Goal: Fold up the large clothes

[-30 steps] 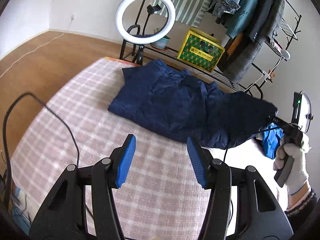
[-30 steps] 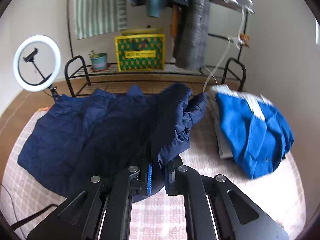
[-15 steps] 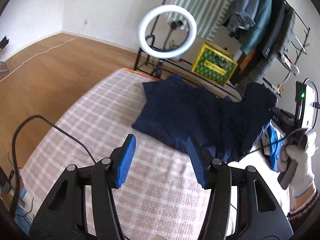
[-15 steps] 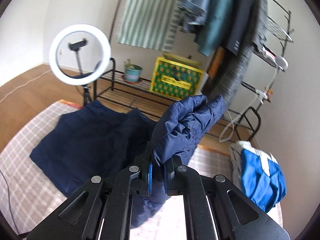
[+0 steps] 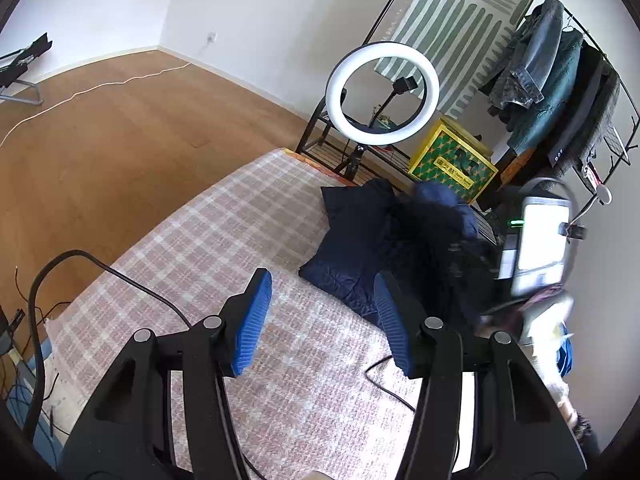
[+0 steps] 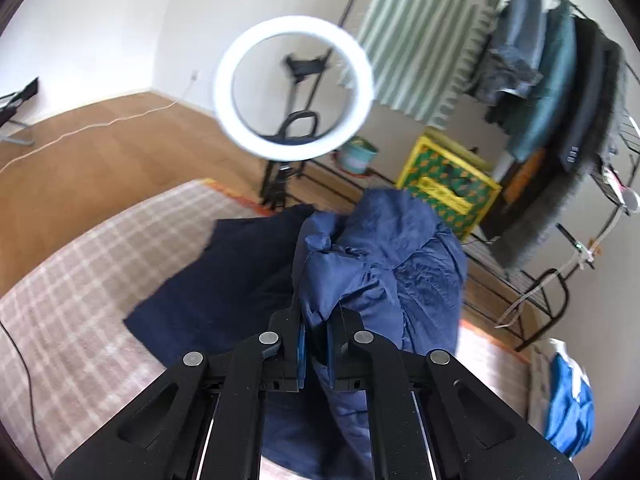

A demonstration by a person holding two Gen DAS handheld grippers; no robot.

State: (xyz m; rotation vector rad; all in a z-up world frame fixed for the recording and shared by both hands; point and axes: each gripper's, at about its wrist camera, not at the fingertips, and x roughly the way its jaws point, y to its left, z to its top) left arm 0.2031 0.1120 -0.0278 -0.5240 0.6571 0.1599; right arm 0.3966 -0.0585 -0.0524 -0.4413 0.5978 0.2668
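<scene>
The pink-and-white checked bed cover (image 5: 224, 240) fills the space beneath and ahead of both tools, with wooden floor (image 5: 120, 128) beyond its far left edge. Ahead of the tools and past the bed stands a black clothes rack (image 6: 592, 128) hung with jackets, and a striped cloth (image 6: 424, 48) hangs on the wall beside it. The navy padded jacket (image 6: 248, 280) lies spread on the cover directly ahead of the right gripper (image 6: 314, 342), and one side of it is lifted off the bed into a bunched fold that rises in front of that tool. The right gripper is clamped tight on this raised fold, its blue pads pressed into the fabric with the jacket spilling out above and to the right of them. The left gripper (image 5: 322, 316) hangs above bare checked cover with its blue-padded fingers (image 5: 254, 316) spread apart and nothing between them; the jacket sits ahead and to the right of it. A lit ring light (image 5: 382, 94) on a stand rises beyond the jacket, ahead of both tools. A yellow-and-green crate (image 6: 448, 184) sits on the low shelf behind the jacket. A blue garment (image 6: 568, 404) lies low to the right of the right gripper. A black cable (image 5: 100, 268) trails across the cover left of the left gripper.
</scene>
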